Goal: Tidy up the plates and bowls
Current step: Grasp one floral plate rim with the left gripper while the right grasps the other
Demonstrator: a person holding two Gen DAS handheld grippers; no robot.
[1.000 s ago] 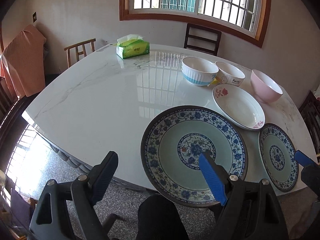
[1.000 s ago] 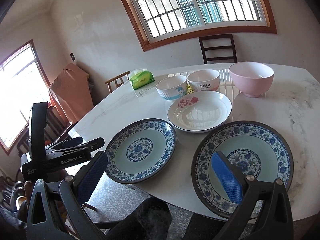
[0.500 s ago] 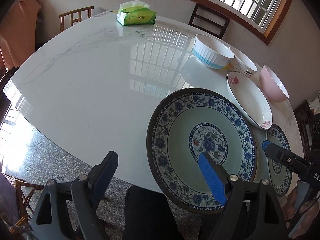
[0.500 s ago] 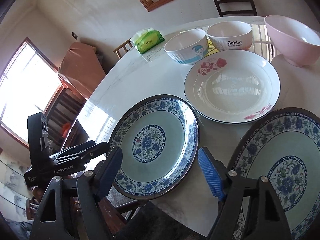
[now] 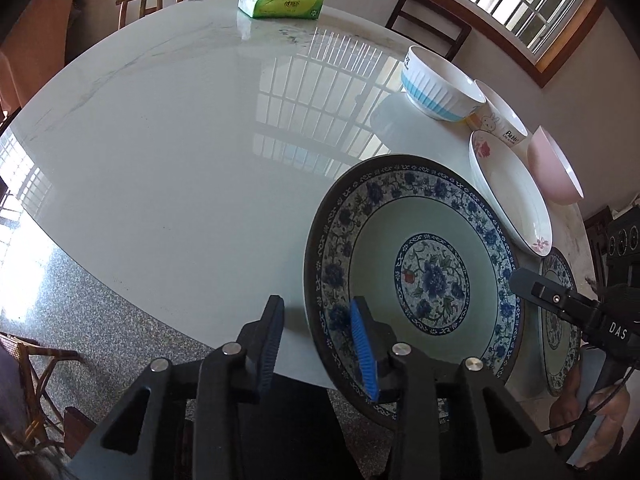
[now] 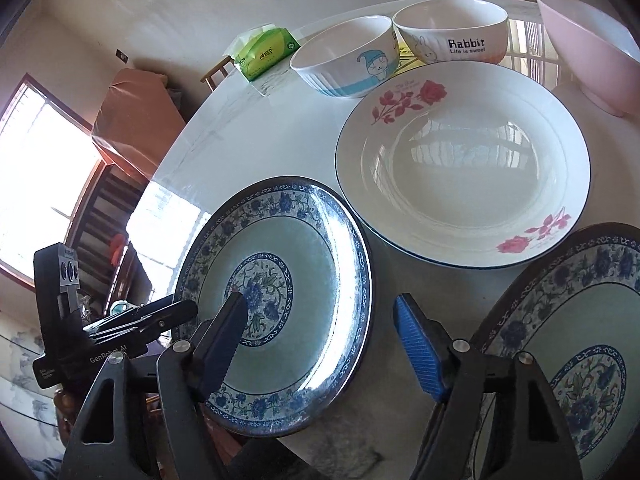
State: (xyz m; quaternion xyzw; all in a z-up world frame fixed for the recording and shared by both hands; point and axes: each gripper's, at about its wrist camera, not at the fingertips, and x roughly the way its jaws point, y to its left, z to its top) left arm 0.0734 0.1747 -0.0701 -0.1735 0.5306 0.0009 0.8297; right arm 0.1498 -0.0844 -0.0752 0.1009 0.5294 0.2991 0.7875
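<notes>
From the left wrist camera, the left gripper (image 5: 318, 334) has its fingers partly apart, straddling the near left rim of the large blue-and-white floral plate (image 5: 414, 280): one finger is over the bare marble table (image 5: 168, 152), the blue-padded one over the plate's inside. Whether the pads touch the rim I cannot tell. The plate lies flat, face up, overhanging the near table edge. Beyond it sit a white rose-print plate (image 5: 510, 192), a blue-striped bowl (image 5: 438, 88), a rabbit bowl (image 5: 502, 122) and a pink bowl (image 5: 554, 172), with a green tissue pack (image 5: 280, 0) far across.

From the right wrist camera, the right gripper (image 6: 320, 334) hangs wide open and empty over that same plate's right rim. A second blue floral plate (image 6: 580, 336) lies flat just beside the gripper's blue-padded finger, close to the rose plate's edge.
</notes>
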